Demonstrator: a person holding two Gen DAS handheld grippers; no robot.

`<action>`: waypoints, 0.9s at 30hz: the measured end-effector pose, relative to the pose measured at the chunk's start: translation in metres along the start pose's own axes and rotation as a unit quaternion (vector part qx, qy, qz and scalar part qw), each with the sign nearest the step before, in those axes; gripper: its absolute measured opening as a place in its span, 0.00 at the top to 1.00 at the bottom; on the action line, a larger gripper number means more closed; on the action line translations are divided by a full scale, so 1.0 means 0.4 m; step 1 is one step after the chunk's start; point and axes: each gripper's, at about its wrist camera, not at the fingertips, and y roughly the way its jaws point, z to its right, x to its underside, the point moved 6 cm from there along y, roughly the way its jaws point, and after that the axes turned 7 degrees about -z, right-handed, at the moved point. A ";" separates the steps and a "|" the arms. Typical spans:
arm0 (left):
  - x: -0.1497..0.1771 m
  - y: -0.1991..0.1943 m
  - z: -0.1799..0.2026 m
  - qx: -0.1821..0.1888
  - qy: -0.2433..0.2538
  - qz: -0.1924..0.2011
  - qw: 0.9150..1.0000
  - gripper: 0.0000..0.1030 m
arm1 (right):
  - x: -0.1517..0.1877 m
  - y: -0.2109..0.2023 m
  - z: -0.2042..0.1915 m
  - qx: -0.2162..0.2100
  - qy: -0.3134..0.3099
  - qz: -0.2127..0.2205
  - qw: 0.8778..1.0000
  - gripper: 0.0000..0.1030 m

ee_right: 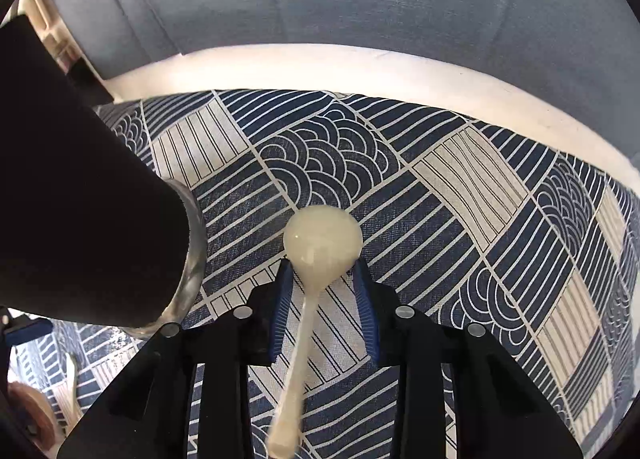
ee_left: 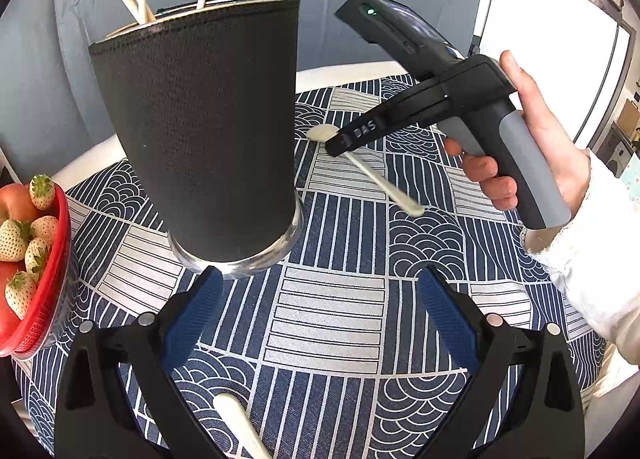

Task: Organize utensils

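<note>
The right gripper [ee_right: 322, 271] jaws clench a cream spoon [ee_right: 322, 243], bowl forward, right of the black-sleeved utensil cup [ee_left: 208, 127]; left gripper [ee_left: 320, 323] jaws gape empty.

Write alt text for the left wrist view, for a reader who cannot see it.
The right gripper, held in a hand, grips a cream spoon near its bowl above a blue patterned tablecloth, beside a tall black-sleeved holder containing utensil handles. The left gripper is open in the foreground; strawberries sit in a red basket at left.
</note>
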 end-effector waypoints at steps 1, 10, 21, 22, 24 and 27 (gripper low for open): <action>0.000 0.001 0.002 0.000 0.000 -0.001 1.000 0.07 | 0.004 -0.005 0.017 -0.047 0.018 0.003 0.999 0.92; -0.021 0.026 0.049 -0.005 0.016 -0.014 1.000 0.07 | 0.060 -0.064 0.089 -0.211 0.072 0.031 0.974 0.92; -0.107 0.012 0.114 -0.013 0.023 0.022 0.999 0.07 | 0.084 -0.299 -0.006 -0.230 -0.002 0.128 0.965 1.00; -0.113 0.009 0.110 -0.011 0.019 0.023 0.999 0.07 | 0.088 -0.304 -0.016 -0.227 -0.012 0.129 0.965 0.99; -0.116 0.006 0.101 -0.005 0.009 0.022 1.000 0.07 | 0.095 -0.307 -0.018 -0.222 -0.022 0.124 0.967 0.98; -0.101 0.004 0.095 0.001 0.005 0.022 1.000 0.07 | 0.097 -0.291 0.001 -0.184 -0.012 0.111 0.977 0.93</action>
